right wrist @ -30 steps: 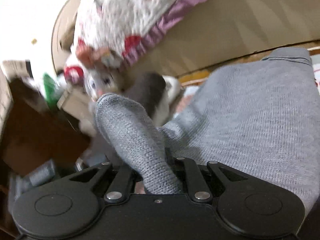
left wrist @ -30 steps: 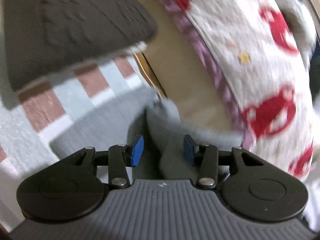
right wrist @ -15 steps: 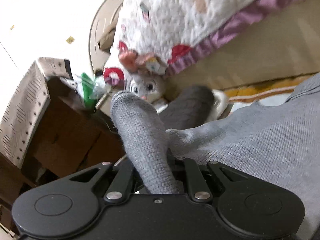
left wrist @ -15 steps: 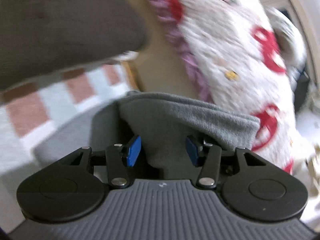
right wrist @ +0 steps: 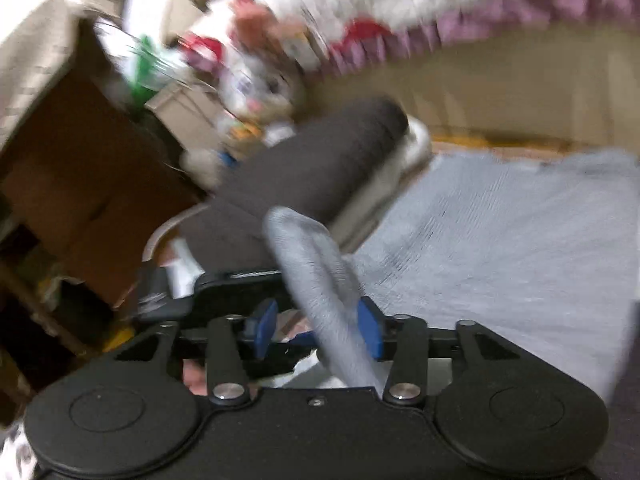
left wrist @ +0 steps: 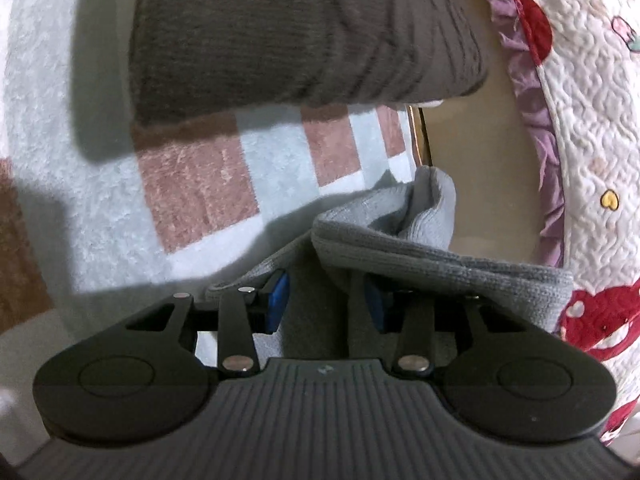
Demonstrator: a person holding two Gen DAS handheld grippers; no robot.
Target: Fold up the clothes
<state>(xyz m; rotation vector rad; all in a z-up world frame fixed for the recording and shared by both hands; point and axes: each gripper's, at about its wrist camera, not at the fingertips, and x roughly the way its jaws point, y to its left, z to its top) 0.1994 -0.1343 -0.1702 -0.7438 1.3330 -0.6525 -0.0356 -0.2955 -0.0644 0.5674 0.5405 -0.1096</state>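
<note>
Floor: a pale fluffy rug with dusty-pink squares [left wrist: 200,184], a quilted white bedspread with red prints [left wrist: 580,140] alongside.
Garment: my light grey knitted jumper [right wrist: 500,240] lies spread on the rug, one fold lifted.
Progress: early, I judge (a folded dark brown knit [left wrist: 300,32] already lies beyond).
Left gripper [left wrist: 326,306]: tilted downward, fingers closing around a grey fold, not visibly pressing.
Right gripper [right wrist: 316,326]: tilted downward, fingers spreading, a grey fold loose between them.

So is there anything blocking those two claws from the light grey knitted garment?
Nothing visible does. A fold of the light grey knitted garment already lies between the left gripper jaws, which are closing, and another fold runs between the right gripper jaws, which are opening.
</note>
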